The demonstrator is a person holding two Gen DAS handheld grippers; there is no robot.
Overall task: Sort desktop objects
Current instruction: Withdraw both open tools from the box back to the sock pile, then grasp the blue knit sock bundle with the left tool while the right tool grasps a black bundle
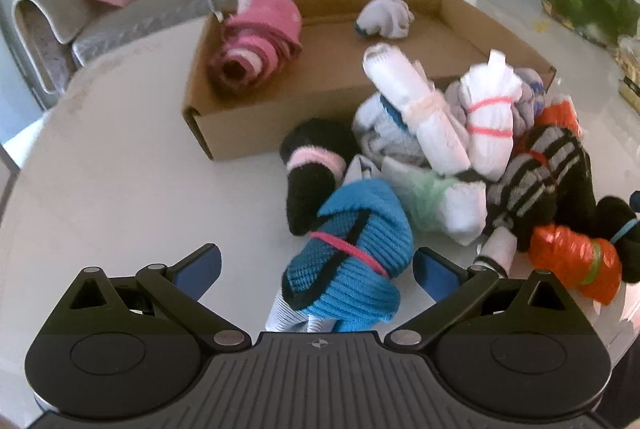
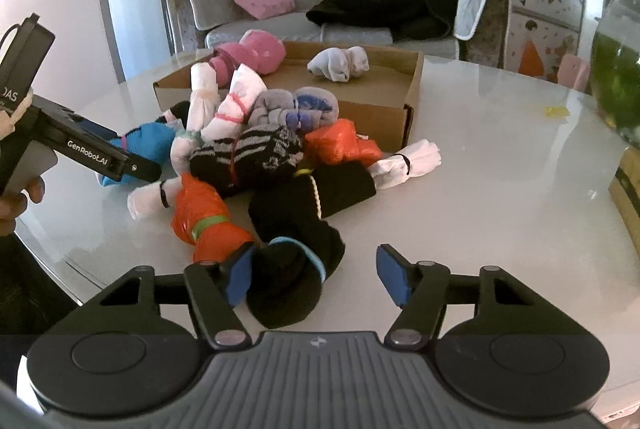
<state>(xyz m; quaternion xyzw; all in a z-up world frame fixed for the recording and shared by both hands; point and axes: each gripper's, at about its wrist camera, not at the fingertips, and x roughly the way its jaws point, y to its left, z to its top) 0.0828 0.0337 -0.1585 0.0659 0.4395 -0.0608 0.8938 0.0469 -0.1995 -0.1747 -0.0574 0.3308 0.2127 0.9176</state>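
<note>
A blue ribbed sock bundle (image 1: 352, 261) tied with a pink band lies on the white table between the fingers of my left gripper (image 1: 318, 273), which stands open with both pads clear of it. My right gripper (image 2: 316, 277) is open around a black sock bundle (image 2: 288, 281) with a blue band; the left pad touches it and the right pad stands apart. Behind both lies a pile of tied sock bundles (image 2: 248, 145). A cardboard box (image 1: 256, 133) holds a pink roll (image 1: 260, 37) and a white bundle (image 1: 386, 15).
An orange bundle (image 2: 204, 221) lies just left of my right gripper. A white bundle (image 2: 408, 159) sits alone right of the pile. A glass bowl with green plants (image 2: 616, 77) stands at the table's right edge. A sofa (image 2: 320, 29) is beyond the table.
</note>
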